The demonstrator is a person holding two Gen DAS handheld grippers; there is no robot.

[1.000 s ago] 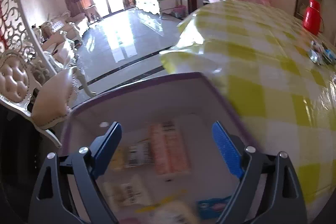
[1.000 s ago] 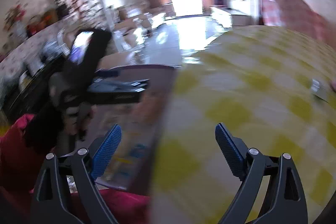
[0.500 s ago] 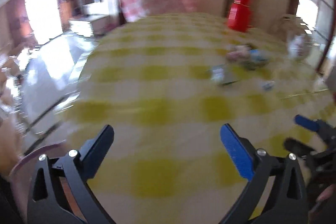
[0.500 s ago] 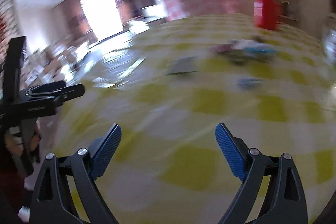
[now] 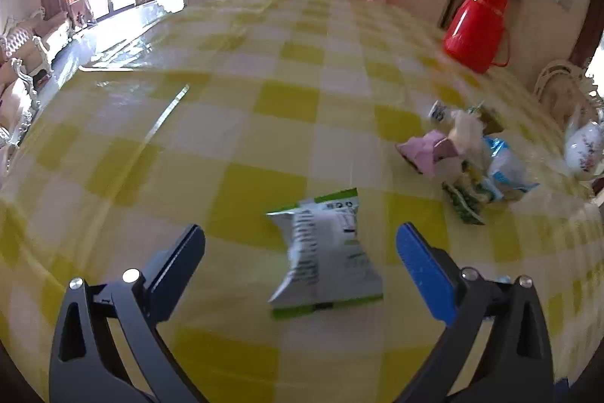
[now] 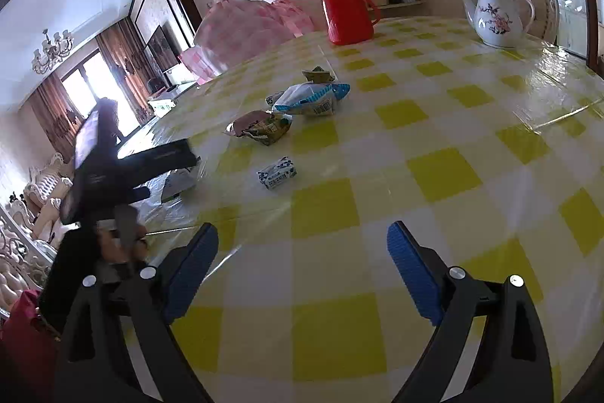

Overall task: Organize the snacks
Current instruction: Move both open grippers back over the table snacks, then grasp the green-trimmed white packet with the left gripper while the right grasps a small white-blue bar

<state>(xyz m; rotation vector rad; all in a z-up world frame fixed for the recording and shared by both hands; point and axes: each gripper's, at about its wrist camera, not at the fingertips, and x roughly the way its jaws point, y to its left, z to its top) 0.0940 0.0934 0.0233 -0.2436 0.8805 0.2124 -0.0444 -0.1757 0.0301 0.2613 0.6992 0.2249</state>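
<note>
A white and green snack packet [image 5: 324, 252] lies flat on the yellow checked tablecloth [image 5: 241, 123]. My left gripper [image 5: 300, 229] hangs over it with a finger on each side; its jaws are closing but the pads stand clear of the packet. From the right wrist view, that left gripper [image 6: 171, 174] sits at the table's left edge. My right gripper [image 6: 302, 226] is open over bare cloth. Ahead of it lie a small blue and white packet [image 6: 277, 172], a green and brown packet [image 6: 264, 129] and a larger blue and white bag [image 6: 313, 99].
A red thermos [image 6: 343, 10] stands at the far side and a white flowered teapot [image 6: 494, 14] at the far right. Pink checked fabric [image 6: 245, 29] rises behind the table. A person's hand [image 6: 120, 244] holds the left gripper at the left edge.
Both views have swung away from the purple-rimmed box of snacks at the table's edge onto the tabletop. The left gripper has moved right and now straddles the white and green packet.
</note>
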